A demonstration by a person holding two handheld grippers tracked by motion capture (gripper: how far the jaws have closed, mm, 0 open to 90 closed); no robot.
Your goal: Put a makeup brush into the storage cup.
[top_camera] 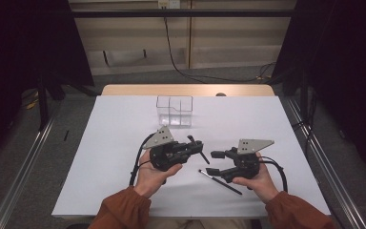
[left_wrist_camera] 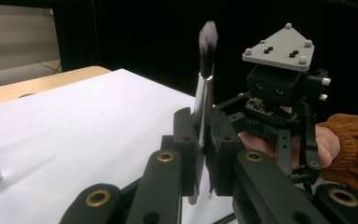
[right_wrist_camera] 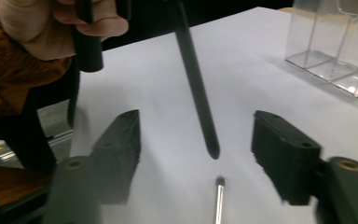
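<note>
Left gripper [left_wrist_camera: 204, 154]: jaws closed tight on a makeup brush [left_wrist_camera: 205, 84], clamped at the metal ferrule; bristle tuft up, handle hanging down below the jaws. In high view the gripper [top_camera: 198, 145] sits near table centre, pointing toward the person's right.
Why held so: prob. ferrule grip keeps the brush from swinging and leaves the long handle free, so it can be lowered handle-first into the box.
Right gripper [right_wrist_camera: 196, 158]: jaws wide apart, holding nothing; the held brush's dark handle [right_wrist_camera: 196, 88] hangs between them w/o touching either. High view: gripper [top_camera: 215, 162] right of centre, aimed at the left one.
Why so: looks ready to take or steady the handle, i.e. a handover or regrip; judgement only.
2nd brush [top_camera: 220, 181]: lies flat on the white table [top_camera: 100, 157] toward the near edge, just beside the right gripper, tip pointing toward table centre; in the right gripper view its end [right_wrist_camera: 220, 196] shows just below the hanging handle. Untouched.
Clear box [top_camera: 174, 110]: divided compartments, upright, toward the far edge, mid-width, well apart from both grippers; appears empty.
Hands: orange sleeves [top_camera: 124, 210] come in from the near edge.
Next step calls for: keep the handle centred before the right jaws close.
</note>
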